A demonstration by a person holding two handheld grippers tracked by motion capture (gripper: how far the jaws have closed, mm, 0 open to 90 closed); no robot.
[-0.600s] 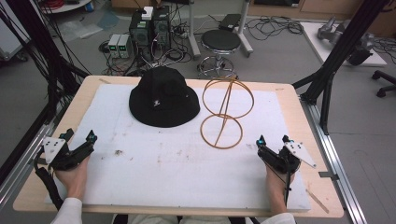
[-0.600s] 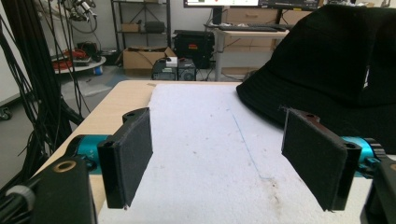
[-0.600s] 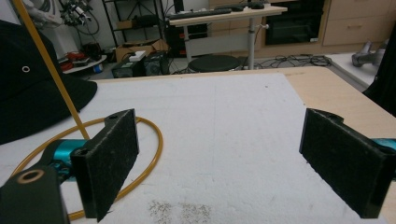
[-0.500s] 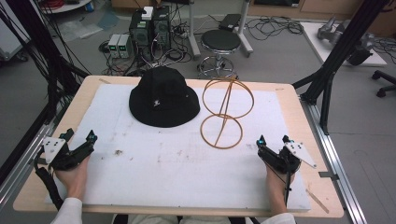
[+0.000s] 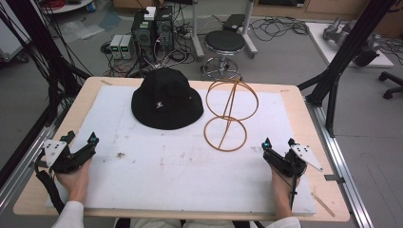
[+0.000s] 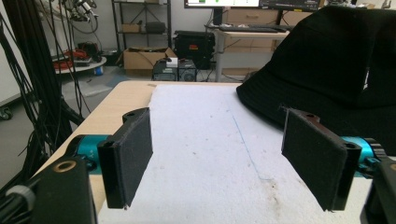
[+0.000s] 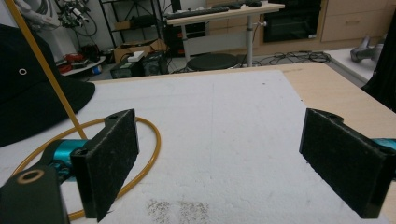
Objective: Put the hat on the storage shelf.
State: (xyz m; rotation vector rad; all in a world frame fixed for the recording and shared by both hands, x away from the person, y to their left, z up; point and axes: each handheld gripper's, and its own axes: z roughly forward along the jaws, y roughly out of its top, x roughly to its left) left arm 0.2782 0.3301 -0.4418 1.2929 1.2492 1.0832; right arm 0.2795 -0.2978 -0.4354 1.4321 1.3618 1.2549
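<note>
From the high view, the left gripper [image 5: 81, 145] and the right gripper [image 5: 278, 146] are resting at the near corners of the white mat [image 5: 157, 166], each in a hand. Both are lying well apart from the one black hat [image 5: 166, 102] and the one gold wire stand [image 5: 231, 114], which are sitting side by side at the far half of the mat, hat to the left, stand to the right, close together. The stand is showing two rings, one flat on the mat as a base and one upright above it, joined by a slanting rod.

In the left gripper view, the two pads [image 6: 133, 149] are standing spread wide with nothing between them; the hat [image 6: 327, 60] is lying ahead and to the right.

In the right gripper view, the pads [image 7: 112, 154] are likewise gaping, empty; the base ring [image 7: 152, 140] is curving just behind the left pad, and the hat's brim [image 7: 42, 107] is showing at far left.

The work appears to be putting the hat on the stand. Judging from this, it would go best with each gripper pinching the brim at opposite sides, lifting level, and lowering the crown squarely over the upright ring, so the light stand is not tipping.
</note>
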